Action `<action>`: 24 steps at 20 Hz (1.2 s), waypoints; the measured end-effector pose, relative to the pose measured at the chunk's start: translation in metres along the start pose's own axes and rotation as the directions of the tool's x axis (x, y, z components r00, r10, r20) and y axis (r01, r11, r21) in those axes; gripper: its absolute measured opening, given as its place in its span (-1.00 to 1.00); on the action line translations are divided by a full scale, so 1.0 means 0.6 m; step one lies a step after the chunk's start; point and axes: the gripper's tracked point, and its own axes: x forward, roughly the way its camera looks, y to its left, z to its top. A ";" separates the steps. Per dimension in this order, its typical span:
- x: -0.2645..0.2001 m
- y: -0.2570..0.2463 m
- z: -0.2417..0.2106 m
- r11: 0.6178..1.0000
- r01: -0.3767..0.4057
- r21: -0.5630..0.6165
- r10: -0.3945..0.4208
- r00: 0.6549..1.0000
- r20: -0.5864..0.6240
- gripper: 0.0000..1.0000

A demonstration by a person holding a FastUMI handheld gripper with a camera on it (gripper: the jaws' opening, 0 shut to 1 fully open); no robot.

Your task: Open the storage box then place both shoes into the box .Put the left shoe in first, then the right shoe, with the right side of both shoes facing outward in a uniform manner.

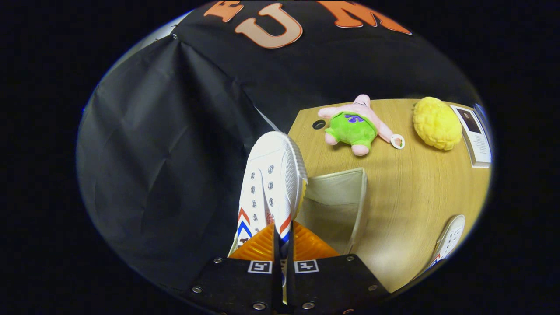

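Pinching the white canvas lace-up shoe by its thin upper, my gripper could let it twist, missing the beige fabric box.

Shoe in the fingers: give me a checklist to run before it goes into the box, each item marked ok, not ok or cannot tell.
1. Grip: fingers closed on the held shoe, both pressing its upper. Ok.
2. Box open, mouth showing beside the shoe. Ok.
3. Box interior free of things: partly hidden. Cannot tell.
4. Other shoe lying on the table, away from the box. Ok.
5. Plush toy and yellow toy well beyond the box. Ok.
6. Held shoe is the left one: cannot tell.
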 end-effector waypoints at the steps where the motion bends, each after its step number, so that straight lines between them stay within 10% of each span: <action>1: 0.009 0.005 -0.008 1.000 0.000 -0.025 -0.001 1.000 -0.010 -0.92; 9: 0.067 0.035 -0.082 0.981 0.091 -0.170 -0.113 0.986 -0.124 -0.92; 24: 0.059 0.022 -0.120 0.945 0.250 0.213 -0.160 0.916 -0.367 -0.92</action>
